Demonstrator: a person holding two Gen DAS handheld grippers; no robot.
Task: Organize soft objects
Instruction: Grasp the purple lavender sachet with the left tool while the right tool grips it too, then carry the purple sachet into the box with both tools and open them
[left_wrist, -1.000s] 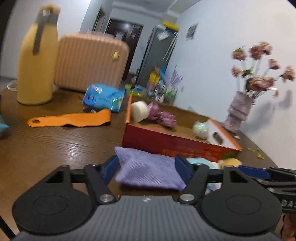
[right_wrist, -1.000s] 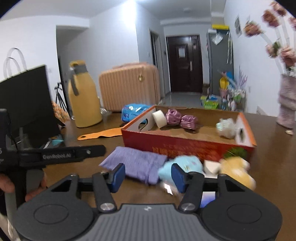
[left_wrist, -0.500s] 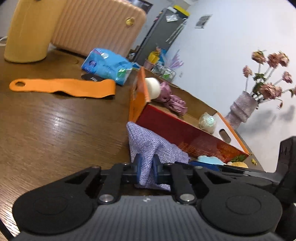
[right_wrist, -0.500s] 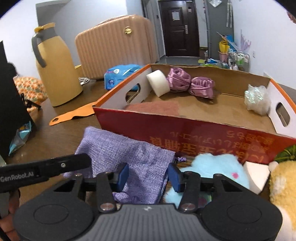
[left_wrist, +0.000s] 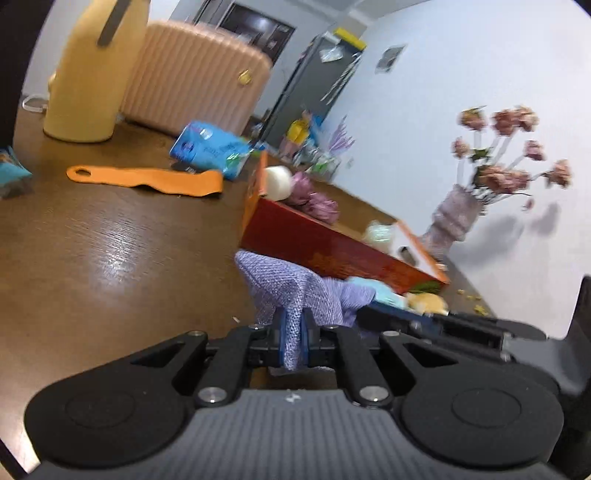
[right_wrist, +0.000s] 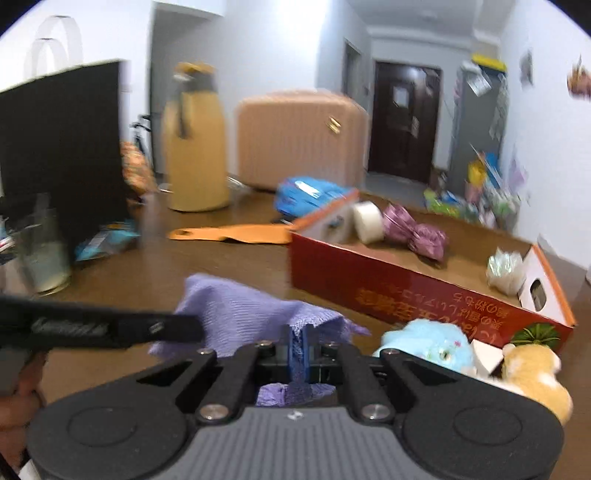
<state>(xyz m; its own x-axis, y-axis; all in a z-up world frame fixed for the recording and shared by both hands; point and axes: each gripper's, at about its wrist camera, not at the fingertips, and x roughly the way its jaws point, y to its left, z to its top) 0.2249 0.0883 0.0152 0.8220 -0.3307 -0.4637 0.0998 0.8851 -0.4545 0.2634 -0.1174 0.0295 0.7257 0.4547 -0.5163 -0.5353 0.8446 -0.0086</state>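
A purple woven cloth pouch (left_wrist: 295, 288) lies bunched on the wooden table in front of the red cardboard box (left_wrist: 317, 240). My left gripper (left_wrist: 293, 341) is shut on one fold of it. My right gripper (right_wrist: 300, 349) is shut on another fold of the same purple pouch (right_wrist: 236, 310). The red box (right_wrist: 406, 284) holds a white roll (right_wrist: 367, 221), a pink satin bow (right_wrist: 413, 230) and a pale mesh ball (right_wrist: 504, 269). A light blue plush (right_wrist: 436, 345), a white sponge (right_wrist: 487, 356) and a yellow plush (right_wrist: 532, 369) lie beside the pouch.
On the table stand a yellow thermos (right_wrist: 194, 147), a ribbed peach case (right_wrist: 299, 138), a blue tissue pack (right_wrist: 306, 194), an orange strap (right_wrist: 232, 234), a black bag (right_wrist: 62, 147) and a glass (right_wrist: 40, 251). A vase of pink flowers (left_wrist: 458, 218) stands past the box.
Both grippers closed on the purple pouch, the left first, then the right. Both drew back from the box, and the pouch is now bunched up between them.
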